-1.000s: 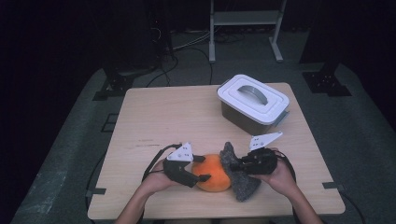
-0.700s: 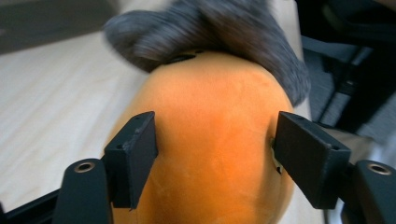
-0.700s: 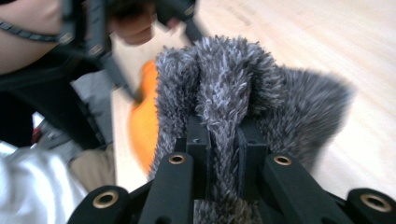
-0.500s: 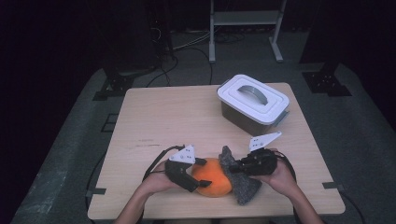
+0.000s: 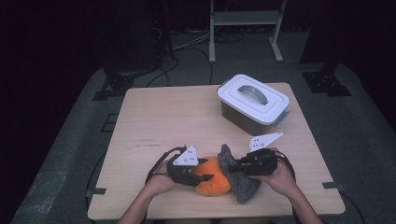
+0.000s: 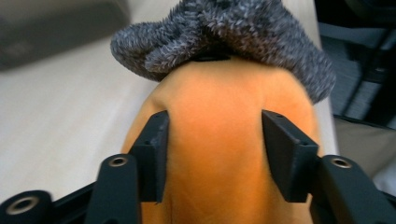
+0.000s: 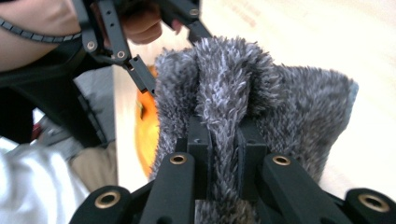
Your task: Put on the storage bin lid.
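orange soft plush ball [image 5: 212,176] sits at the table's [image 5: 154,121] near edge, clamped by the left gripper [image 5: 203,170] whose jaws have just been closing, while the right gripper [image 5: 232,166] pinches the grey fuzzy cloth [image 5: 243,186]; next likely calls for pulling cloth away.

A grey box [image 5: 252,106] with a white lid sits on the far right of the tabletop [image 5: 163,121].
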A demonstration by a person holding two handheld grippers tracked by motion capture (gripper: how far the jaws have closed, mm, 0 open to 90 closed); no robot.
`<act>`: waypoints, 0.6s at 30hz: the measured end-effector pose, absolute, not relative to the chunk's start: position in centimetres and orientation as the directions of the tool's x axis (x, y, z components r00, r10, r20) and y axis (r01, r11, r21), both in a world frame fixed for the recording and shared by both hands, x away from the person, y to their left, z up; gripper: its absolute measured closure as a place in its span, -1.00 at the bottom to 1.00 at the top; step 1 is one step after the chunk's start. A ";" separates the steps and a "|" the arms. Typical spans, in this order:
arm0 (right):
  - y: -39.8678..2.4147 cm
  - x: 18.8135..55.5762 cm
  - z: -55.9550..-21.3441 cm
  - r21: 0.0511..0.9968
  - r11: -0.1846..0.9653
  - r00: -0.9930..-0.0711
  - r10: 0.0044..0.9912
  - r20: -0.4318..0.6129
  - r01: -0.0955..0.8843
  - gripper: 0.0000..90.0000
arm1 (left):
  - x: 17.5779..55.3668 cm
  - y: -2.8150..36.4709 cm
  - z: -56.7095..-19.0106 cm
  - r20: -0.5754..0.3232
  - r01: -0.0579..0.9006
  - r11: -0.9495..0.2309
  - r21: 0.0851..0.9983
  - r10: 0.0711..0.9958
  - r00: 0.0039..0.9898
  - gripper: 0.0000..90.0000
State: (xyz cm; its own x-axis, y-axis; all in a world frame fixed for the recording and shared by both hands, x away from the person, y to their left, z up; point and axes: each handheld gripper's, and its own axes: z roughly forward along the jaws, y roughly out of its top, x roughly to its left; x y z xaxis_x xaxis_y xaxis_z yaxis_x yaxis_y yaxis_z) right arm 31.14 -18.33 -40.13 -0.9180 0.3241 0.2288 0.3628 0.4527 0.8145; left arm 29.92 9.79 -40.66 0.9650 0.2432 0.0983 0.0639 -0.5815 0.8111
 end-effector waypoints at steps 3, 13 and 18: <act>-18.3 31.3 -40.0 0.824 0.436 -0.913 0.343 0.221 0.363 0.75 | 29.9 9.8 -40.6 0.137 0.033 -0.595 0.803 0.238 0.962 0.06; -18.7 31.5 -41.6 0.767 0.516 -0.913 0.336 0.229 0.383 0.74 | 30.1 10.1 -41.3 0.056 0.067 -0.589 0.805 0.189 0.980 -0.22; -19.5 31.7 -42.1 0.742 0.531 -0.900 0.366 0.236 0.410 0.74 | 30.3 10.8 -41.0 0.011 0.087 -0.556 0.826 0.170 0.985 -0.27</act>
